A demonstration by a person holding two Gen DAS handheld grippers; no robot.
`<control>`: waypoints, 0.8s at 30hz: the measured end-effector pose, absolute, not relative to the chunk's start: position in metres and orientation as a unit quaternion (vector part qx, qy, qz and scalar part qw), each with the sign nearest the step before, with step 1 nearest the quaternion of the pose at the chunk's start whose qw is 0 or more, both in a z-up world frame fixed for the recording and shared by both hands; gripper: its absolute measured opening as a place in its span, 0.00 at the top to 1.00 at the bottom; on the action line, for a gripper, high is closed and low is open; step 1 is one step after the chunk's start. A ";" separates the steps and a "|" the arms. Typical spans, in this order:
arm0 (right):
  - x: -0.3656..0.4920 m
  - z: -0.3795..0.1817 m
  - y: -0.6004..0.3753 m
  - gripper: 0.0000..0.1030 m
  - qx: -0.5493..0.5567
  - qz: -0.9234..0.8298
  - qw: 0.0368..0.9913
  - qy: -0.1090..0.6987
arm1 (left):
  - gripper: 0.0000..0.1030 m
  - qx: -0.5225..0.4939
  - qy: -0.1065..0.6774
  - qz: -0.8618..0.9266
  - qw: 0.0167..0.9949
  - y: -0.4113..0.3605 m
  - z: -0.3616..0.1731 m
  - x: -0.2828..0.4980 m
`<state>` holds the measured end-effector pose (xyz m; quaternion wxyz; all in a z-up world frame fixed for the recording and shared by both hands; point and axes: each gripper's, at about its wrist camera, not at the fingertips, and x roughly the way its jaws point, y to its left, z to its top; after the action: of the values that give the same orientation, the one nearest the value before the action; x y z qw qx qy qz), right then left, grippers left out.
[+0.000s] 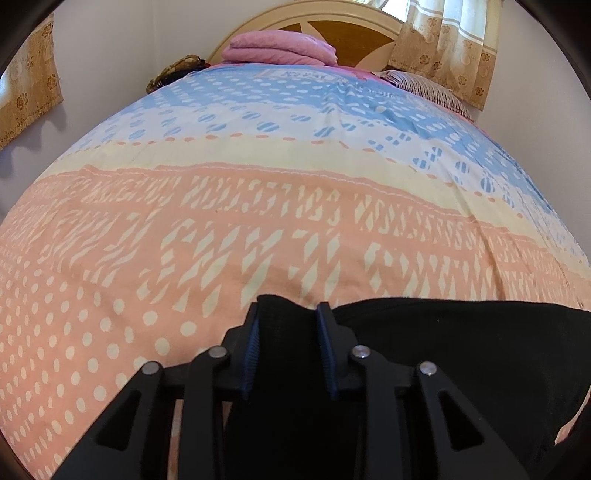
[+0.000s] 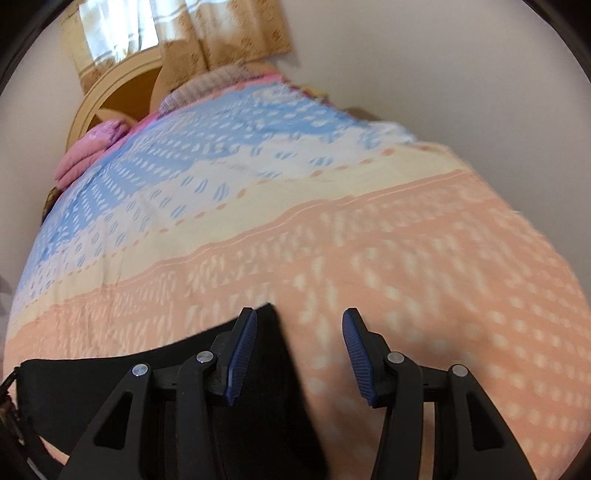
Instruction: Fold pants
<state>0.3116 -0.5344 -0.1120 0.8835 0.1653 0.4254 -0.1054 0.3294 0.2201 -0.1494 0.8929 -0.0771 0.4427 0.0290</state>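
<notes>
Pants [image 1: 461, 350] pinched in left tool [image 1: 286, 314], right tool [image 2: 299, 325] apparently gaping, bedspread [image 1: 258, 221] beneath

Each gripper, the left gripper [image 1: 287, 314] and the right gripper [image 2: 300, 325], has black linkage arms, silver rivets and ribbed blue pads [image 2: 354, 354].

A home bedroom: patterned bedspread [image 1: 258, 221], wooden headboard [image 1: 354, 33], folded pink blanket [image 1: 280, 48], curtains [image 1: 443, 44].

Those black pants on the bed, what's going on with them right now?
Someone with a handheld gripper in each hand is folding black pants on a patterned bedspread. The left gripper is clamped on an edge of the fabric. The right gripper is part open; the pants' edge lies against its left finger, with bedspread showing in the rest of the gap. That view is blurred.
</notes>
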 end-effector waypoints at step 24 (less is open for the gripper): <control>0.328 -0.114 -0.502 0.95 0.082 -0.079 0.887 0.448 | 0.87 -0.041 0.448 0.016 0.893 0.206 -0.139 0.337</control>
<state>0.3285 -0.5025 -0.1137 0.8867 0.0819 0.4482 -0.0793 0.3366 0.2061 -0.1392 0.8929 -0.0407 0.4481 0.0163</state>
